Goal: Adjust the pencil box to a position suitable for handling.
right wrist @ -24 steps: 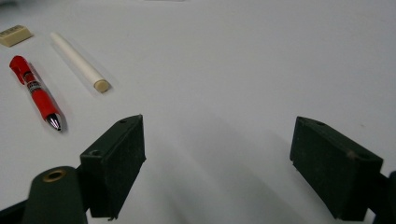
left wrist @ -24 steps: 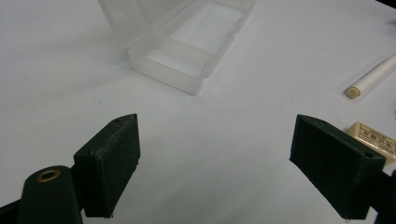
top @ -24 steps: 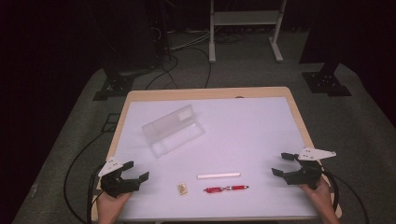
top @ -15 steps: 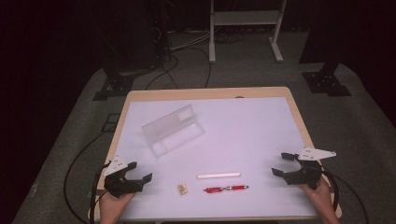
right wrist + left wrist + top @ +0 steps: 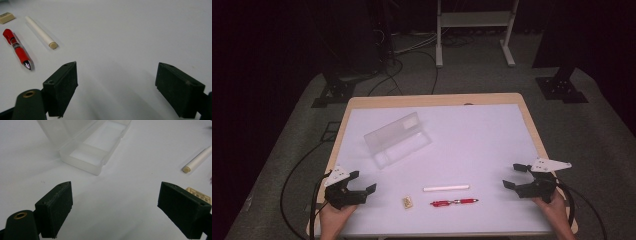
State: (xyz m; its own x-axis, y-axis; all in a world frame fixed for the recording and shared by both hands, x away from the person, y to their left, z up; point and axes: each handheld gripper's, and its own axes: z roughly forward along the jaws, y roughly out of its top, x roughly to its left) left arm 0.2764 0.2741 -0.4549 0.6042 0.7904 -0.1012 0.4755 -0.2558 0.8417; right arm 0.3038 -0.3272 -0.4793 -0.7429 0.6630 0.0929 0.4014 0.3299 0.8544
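Observation:
A clear plastic case lies open on the white table top, left of the middle. Nearer the front lie a white stick, a red pen and a small beige eraser. My left gripper hovers open at the front left, its jaws wide apart and empty, the eraser just beyond its right jaw. My right gripper is open and empty at the front right, with the pen and stick off to its left.
The white mat covers a wooden table. Black cables trail over the grey floor at the left. A white stand and dark tripod feet stand beyond the far edge.
My left gripper has shifted slightly toward the front and right. The right gripper and the things on the table have stayed put.

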